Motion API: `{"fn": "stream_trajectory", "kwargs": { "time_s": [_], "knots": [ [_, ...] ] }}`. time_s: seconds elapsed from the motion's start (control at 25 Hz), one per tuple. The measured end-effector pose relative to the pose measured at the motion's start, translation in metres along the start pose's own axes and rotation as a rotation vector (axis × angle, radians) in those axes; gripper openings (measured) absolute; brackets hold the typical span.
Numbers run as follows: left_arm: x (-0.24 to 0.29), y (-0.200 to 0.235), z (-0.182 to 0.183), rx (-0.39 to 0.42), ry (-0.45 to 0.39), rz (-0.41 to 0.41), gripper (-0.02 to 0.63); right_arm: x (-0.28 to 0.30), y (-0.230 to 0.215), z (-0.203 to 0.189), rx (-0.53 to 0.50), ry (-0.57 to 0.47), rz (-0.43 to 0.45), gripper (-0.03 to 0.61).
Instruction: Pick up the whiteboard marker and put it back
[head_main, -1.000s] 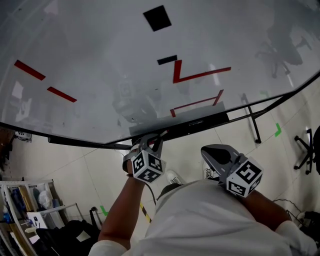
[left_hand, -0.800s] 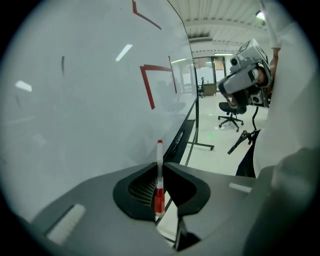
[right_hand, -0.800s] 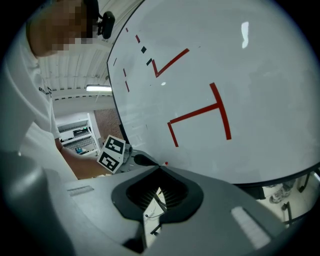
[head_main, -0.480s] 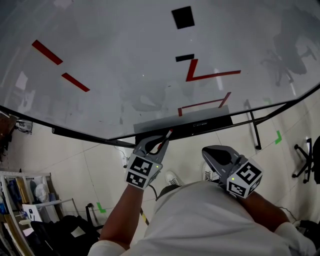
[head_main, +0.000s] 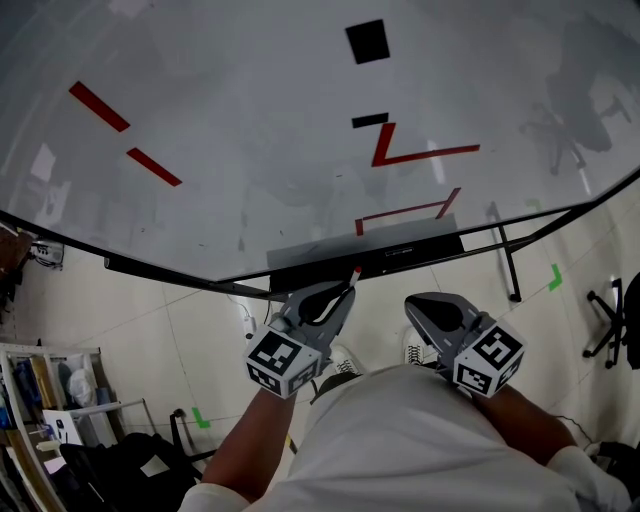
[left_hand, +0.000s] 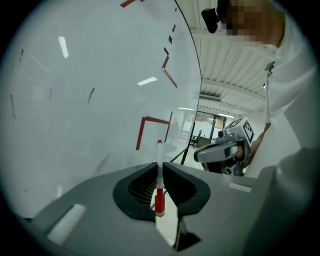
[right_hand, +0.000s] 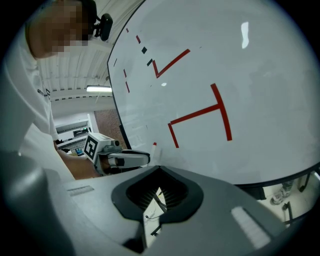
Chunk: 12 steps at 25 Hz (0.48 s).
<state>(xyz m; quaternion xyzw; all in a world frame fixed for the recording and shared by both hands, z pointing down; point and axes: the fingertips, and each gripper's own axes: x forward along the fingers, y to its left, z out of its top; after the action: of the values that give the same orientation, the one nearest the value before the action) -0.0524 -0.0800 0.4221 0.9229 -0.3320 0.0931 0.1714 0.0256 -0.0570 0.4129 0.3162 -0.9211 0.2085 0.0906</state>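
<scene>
My left gripper is shut on a thin white whiteboard marker with red ends. The marker sticks out past the jaws towards the dark tray under the whiteboard. In the left gripper view the marker stands upright between the closed jaws of that gripper, in front of a red outline drawn on the board. My right gripper hangs just to the right, shut and holding nothing; its own view shows the right gripper with jaws together, and the left gripper beside it.
The whiteboard carries red strokes and black squares. Its black frame legs stand on a tiled floor. Shelving and bags sit at the lower left, an office chair base at the right.
My left gripper has swung to the right with the marker, so its tip now points closer to the tray's middle. The right gripper has stayed put.
</scene>
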Motion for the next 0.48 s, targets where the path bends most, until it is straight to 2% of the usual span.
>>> {"fn": "stream_trajectory", "kwargs": {
  "time_s": [0.24,0.48],
  "knots": [
    [-0.002,-0.028,0.011,-0.044,-0.05,-0.059,0.054,-0.001,-0.005,0.005,0.02,-0.02,-0.016,0.002],
    [-0.013,-0.039,0.013,-0.079,-0.077,-0.054,0.054,-0.001,-0.002,0.005,0.018,-0.026,-0.016,0.002]
  ]
}}
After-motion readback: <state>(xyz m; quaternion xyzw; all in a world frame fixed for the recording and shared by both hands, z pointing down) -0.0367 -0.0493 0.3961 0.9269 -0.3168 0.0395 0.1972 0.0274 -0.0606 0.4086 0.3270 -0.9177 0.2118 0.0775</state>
